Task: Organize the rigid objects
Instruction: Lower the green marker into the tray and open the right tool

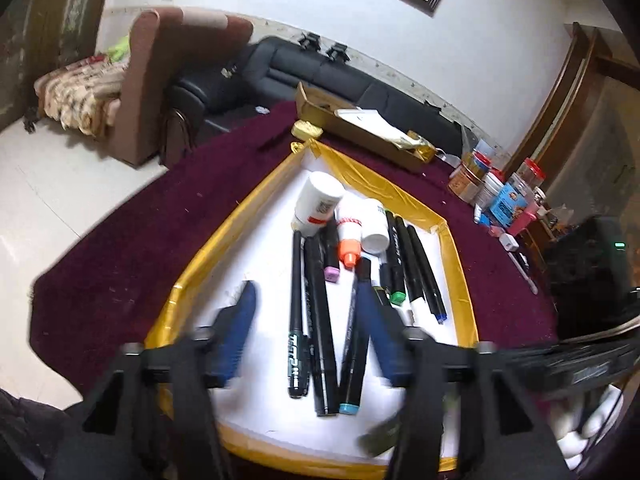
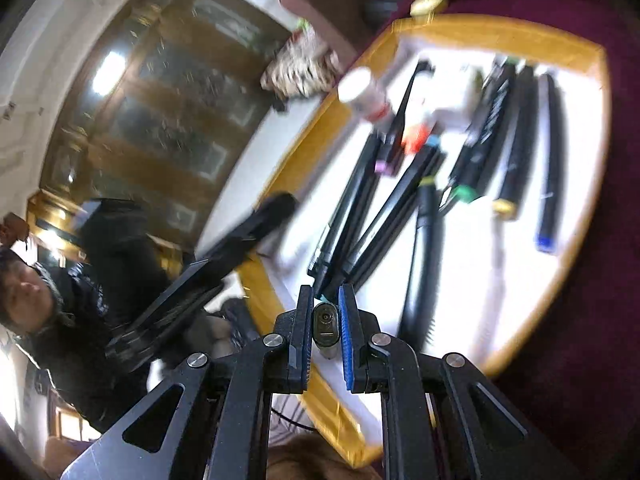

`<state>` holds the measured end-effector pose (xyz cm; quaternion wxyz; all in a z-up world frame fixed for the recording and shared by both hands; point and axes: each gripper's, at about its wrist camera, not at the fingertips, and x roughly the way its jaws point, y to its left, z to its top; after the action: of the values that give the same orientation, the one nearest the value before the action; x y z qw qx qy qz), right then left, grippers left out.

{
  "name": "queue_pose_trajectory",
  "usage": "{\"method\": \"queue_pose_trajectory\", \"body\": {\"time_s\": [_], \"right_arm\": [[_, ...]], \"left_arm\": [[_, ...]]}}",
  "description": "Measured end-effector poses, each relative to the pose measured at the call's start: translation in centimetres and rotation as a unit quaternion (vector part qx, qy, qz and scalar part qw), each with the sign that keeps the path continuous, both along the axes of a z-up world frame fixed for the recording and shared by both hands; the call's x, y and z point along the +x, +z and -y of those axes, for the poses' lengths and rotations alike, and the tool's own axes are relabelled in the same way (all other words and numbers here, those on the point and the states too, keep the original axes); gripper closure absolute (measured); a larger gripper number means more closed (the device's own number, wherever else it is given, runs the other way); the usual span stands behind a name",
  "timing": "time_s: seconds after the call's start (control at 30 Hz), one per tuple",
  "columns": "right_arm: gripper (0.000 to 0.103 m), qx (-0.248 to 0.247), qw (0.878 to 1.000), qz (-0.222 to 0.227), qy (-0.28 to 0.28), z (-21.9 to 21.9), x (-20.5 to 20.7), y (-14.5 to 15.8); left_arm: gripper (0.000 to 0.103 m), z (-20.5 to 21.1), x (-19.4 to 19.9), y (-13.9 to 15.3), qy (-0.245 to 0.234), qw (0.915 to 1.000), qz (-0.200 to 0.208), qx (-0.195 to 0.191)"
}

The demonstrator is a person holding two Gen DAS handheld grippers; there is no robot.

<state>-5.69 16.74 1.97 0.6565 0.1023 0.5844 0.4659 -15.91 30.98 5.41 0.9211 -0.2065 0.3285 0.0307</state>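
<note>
A white tray with a yellow taped rim (image 1: 192,276) holds several black markers (image 1: 298,320) lying side by side, white bottles (image 1: 320,200) and a glue bottle with an orange cap (image 1: 348,248). My left gripper (image 1: 308,288) hovers open over the near markers, its blue fingers (image 1: 240,320) apart on either side of them without touching. In the right wrist view the same tray (image 2: 592,200) is motion-blurred. My right gripper (image 2: 326,292) is shut on a small dark pen-like object (image 2: 325,326) above the tray's near edge. That gripper shows as a blur (image 1: 560,364) at the right of the left wrist view.
The tray lies on a maroon cloth (image 1: 140,232). A long cardboard box (image 1: 360,128) and a cluster of jars and small packets (image 1: 492,188) stand behind it. A black sofa (image 1: 320,76) lines the wall. A person in dark clothes (image 2: 80,288) sits at the tray's left.
</note>
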Motion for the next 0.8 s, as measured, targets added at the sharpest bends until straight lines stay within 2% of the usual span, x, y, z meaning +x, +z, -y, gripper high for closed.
{"method": "queue_pose_trajectory", "body": {"time_s": [0.03, 0.1, 0.17, 0.23, 0.3, 0.4, 0.47, 0.5, 0.53, 0.57, 0.6, 0.63, 0.7, 0.73, 0.8], "right_arm": [[0.088, -0.009, 1.0, -0.003, 0.003, -0.7, 0.2, -0.7], [0.086, -0.04, 0.999, 0.03, -0.018, -1.5, 0.7, -1.1], [0.08, -0.059, 0.995, 0.071, -0.045, -1.5, 0.9, -0.6], [0.071, -0.048, 0.992, 0.098, -0.066, -0.8, 0.9, 0.3], [0.07, -0.032, 0.989, 0.121, -0.084, 0.4, 0.4, 1.3], [0.069, -0.012, 0.981, 0.154, -0.119, 3.2, 0.0, 2.8], [0.069, -0.007, 0.971, 0.187, -0.147, 4.6, -0.7, 3.9], [0.069, -0.009, 0.963, 0.215, -0.162, 5.3, -1.6, 4.7], [0.065, -0.018, 0.95, 0.254, -0.181, 5.9, -2.7, 5.3], [0.058, -0.026, 0.938, 0.284, -0.197, 6.3, -3.4, 5.6], [0.037, -0.033, 0.923, 0.314, -0.219, 6.9, -4.3, 5.9], [0.022, -0.03, 0.912, 0.33, -0.241, 7.6, -4.9, 5.9], [0.021, -0.019, 0.905, 0.332, -0.264, 8.4, -5.2, 6.1], [0.021, -0.02, 0.906, 0.329, -0.266, 8.5, -5.1, 5.9], [0.021, -0.036, 0.907, 0.326, -0.265, 8.9, -5.0, 5.5]], "left_arm": [[0.036, 0.0, -0.3, 0.3, 0.007, 0.9999, 0.006, 0.006], [0.036, -0.2, -0.7, 0.7, 0.012, 0.9997, 0.016, 0.012], [0.032, -0.6, -0.9, 0.8, 0.022, 0.9995, 0.019, 0.013], [0.031, -1.0, -1.2, 1.0, 0.032, 0.9991, 0.023, 0.012], [0.031, -1.3, -1.4, 1.4, 0.045, 0.9983, 0.034, 0.016], [0.031, -1.2, -2.1, 2.7, 0.083, 0.9938, 0.058, 0.047], [0.028, -0.2, -3.5, 4.3, 0.15, 0.9793, 0.078, 0.112], [0.023, 0.3, -4.0, 5.1, 0.173, 0.972, 0.088, 0.133], [0.011, 1.0, -4.9, 6.1, 0.195, 0.9641, 0.106, 0.146], [0.0, 1.6, -5.6, 6.8, 0.208, 0.9587, 0.126, 0.148], [0.0, 2.3, -6.2, 7.4, 0.215, 0.9546, 0.147, 0.145], [0.0, 2.8, -6.2, 7.9, 0.214, 0.9539, 0.156, 0.142], [0.0, 3.5, -4.6, 8.7, 0.178, 0.9623, 0.147, 0.143], [0.0, 3.8, -3.4, 8.9, 0.148, 0.9699, 0.131, 0.142], [0.0, 4.3, -1.7, 8.7, 0.123, 0.9791, 0.102, 0.126]]}}
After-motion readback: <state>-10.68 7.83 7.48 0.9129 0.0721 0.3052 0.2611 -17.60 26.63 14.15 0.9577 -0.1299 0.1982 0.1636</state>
